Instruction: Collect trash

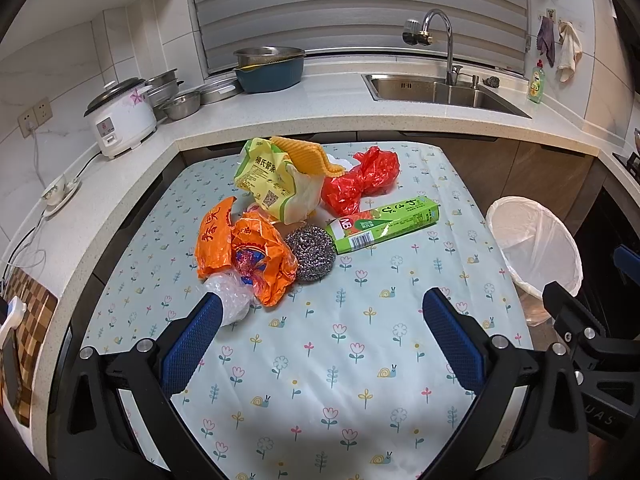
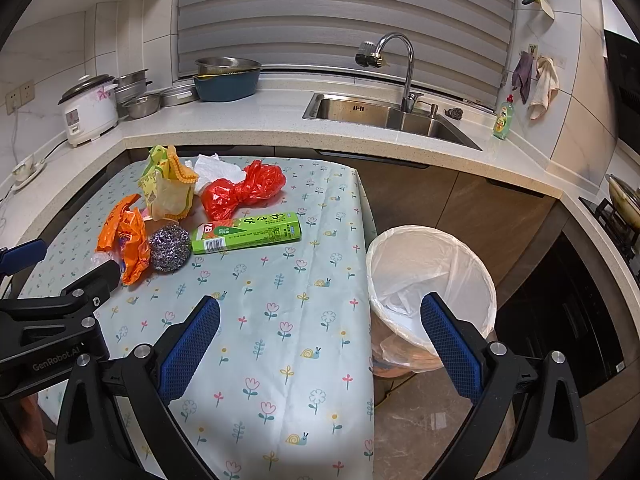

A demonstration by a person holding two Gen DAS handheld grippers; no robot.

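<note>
Both grippers gape empty. The crumpled orange plastic wrapper lies on the floral-clothed table just ahead-left of the left gripper; the right gripper is nearer the white-lined bin.

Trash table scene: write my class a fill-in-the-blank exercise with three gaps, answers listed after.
1. The steel scourer touches the orange bag and one end of the ____ box.
2. The bin beside the table is lined with a ____ bag.
3. Both the left gripper and the right gripper have their jaws ____.

Answers: green; white; open
</note>
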